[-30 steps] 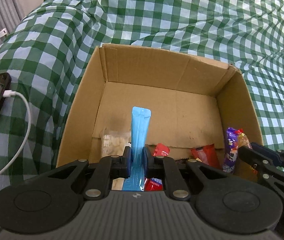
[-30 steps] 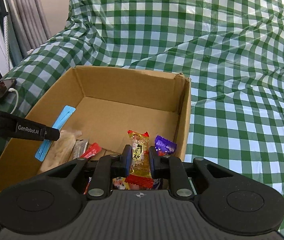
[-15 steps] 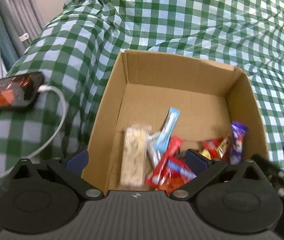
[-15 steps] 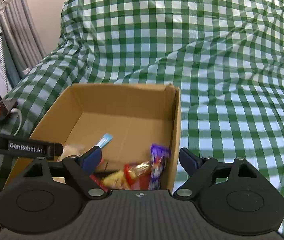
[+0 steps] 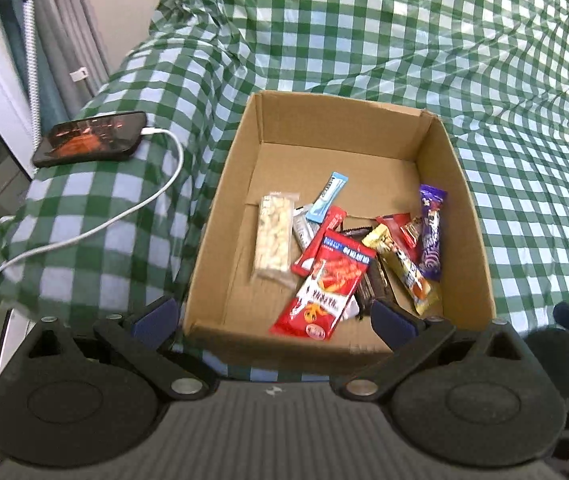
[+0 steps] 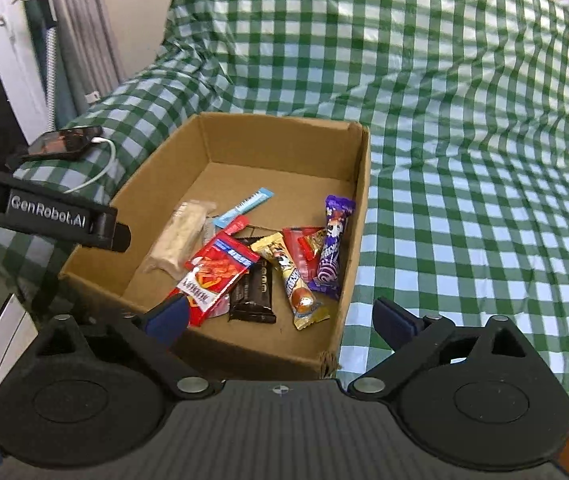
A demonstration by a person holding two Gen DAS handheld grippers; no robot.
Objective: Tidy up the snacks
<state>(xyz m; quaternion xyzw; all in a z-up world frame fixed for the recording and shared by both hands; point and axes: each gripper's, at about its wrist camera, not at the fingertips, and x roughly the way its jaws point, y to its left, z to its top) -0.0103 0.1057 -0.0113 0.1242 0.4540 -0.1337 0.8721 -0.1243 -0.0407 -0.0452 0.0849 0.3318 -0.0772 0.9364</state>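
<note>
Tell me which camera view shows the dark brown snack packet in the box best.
The right wrist view: the dark brown packet lies almost fully exposed on the cardboard box floor. In the left wrist view, the big red packet covers most of it.

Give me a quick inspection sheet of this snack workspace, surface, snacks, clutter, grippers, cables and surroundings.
Surface: green checked cloth, wrinkled.
Job's things: cardboard box open, holding the snacks, among them a pale nut bar, blue stick, big red packet, gold bar, purple bar, dark packet.
Clutter: phone on the cloth left of the box.
Grippers: left gripper open, empty; right gripper open, empty.
Cables: white cable plugged into the phone.
Surroundings: grey curtains at left.
</note>
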